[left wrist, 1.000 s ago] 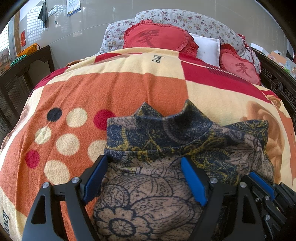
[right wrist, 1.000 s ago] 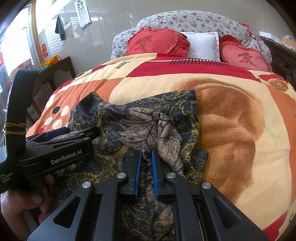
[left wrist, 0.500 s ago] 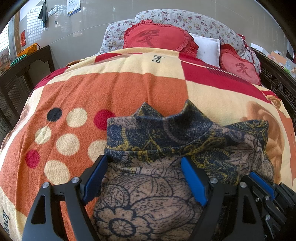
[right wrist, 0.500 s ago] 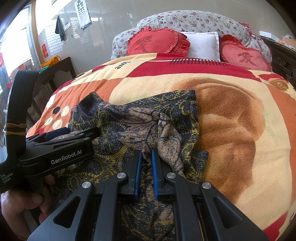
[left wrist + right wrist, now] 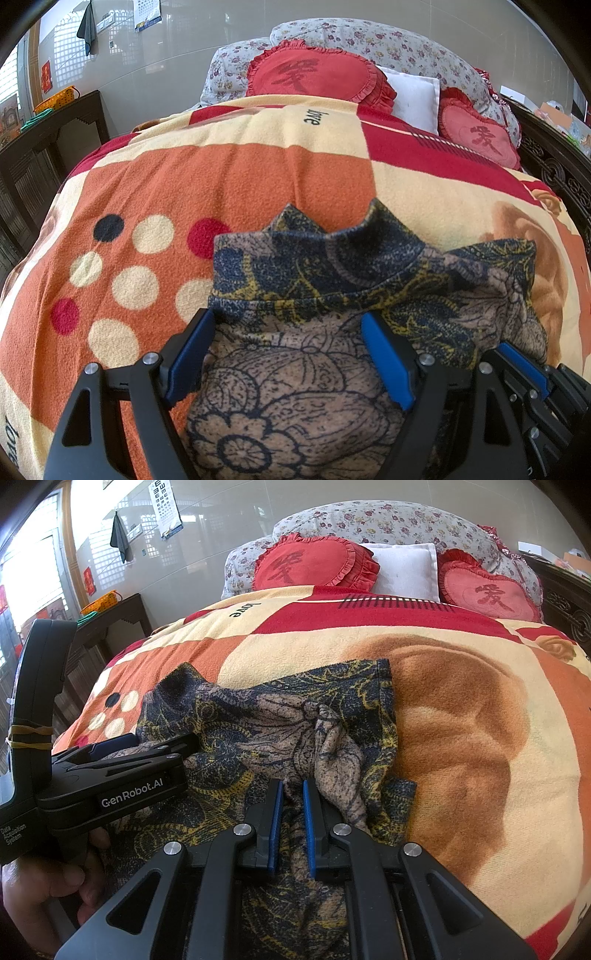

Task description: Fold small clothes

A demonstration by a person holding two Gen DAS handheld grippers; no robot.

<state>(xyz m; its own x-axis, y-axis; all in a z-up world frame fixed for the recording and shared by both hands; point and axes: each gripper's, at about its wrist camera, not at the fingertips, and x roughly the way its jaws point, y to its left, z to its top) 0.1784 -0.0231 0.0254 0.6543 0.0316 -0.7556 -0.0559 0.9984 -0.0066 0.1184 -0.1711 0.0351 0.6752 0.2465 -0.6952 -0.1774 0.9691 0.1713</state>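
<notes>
- Two handheld grippers work over one patterned garment (image 5: 332,280) that lies crumpled on a bed blanket (image 5: 229,184), at the near edge of the bed.
- The garment is dark blue and tan with yellow vine and flower prints; its far edge stands up in two soft peaks in the left wrist view.
- The left gripper (image 5: 288,354) is spread wide, its blue pads on either side of a broad tan fold of the garment. Whether the pads press the cloth cannot be told.
- The right gripper (image 5: 291,805) is clenched, its two blue pads close together with a bunched ridge of the garment pinched between them.
- In the right wrist view the left gripper shows at the left side, resting over the garment's left part, with a hand (image 5: 48,886) wrapped around its handle at the near left corner.
- The blanket is orange, cream and red, with round dots near the left and a large brown shape to the right of the garment.
- At the far end of the bed lie two red heart-shaped cushions (image 5: 317,74), a white pillow (image 5: 417,96) between them, and a flowered pillow (image 5: 369,37) behind.
- A dark wooden cabinet (image 5: 44,147) stands to the far left, beside the bed.
</notes>
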